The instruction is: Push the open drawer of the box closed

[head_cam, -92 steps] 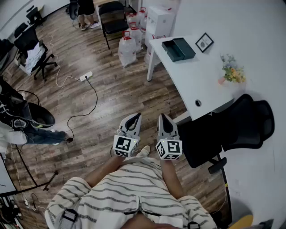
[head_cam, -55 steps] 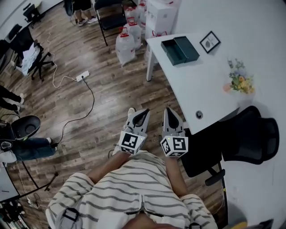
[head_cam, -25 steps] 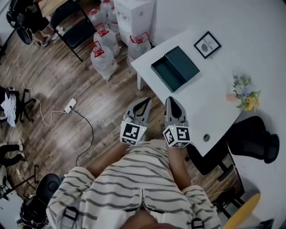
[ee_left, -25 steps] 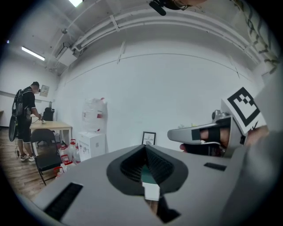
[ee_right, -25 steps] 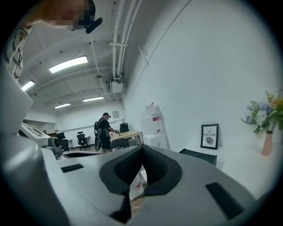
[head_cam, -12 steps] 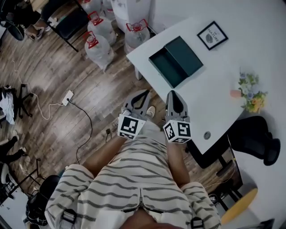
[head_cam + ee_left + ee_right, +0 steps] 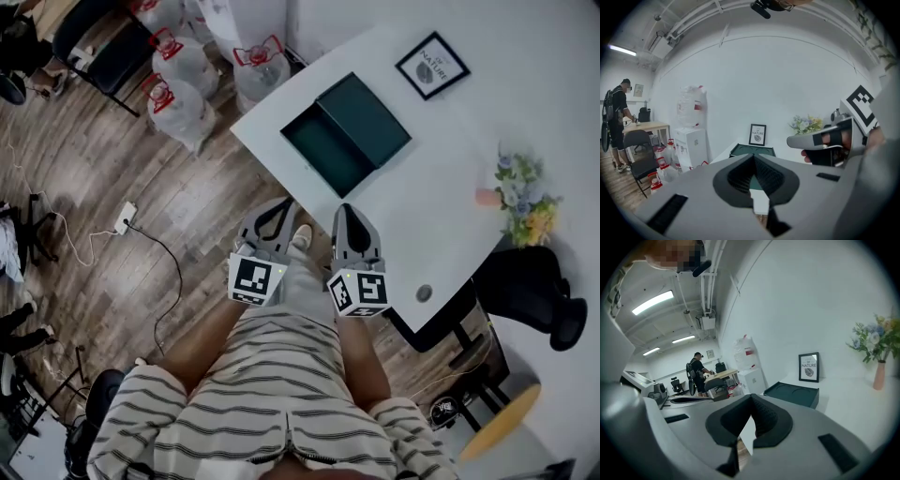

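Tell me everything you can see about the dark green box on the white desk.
The dark green box is flat, rectangular, matte, lying near the corner of the white desk. Its drawer is slid out toward the desk's edge, an open shallow tray. Nothing rests on it or touches it besides the desk.

My left gripper and right gripper are matt grey plastic, and their inner pads are black and finely ribbed. The box is dark green, matt and smooth; card or plastic, I can't tell from here. The table is white and smooth with a faint sheen. The floor is grained wood plank. My shirt is striped cloth.
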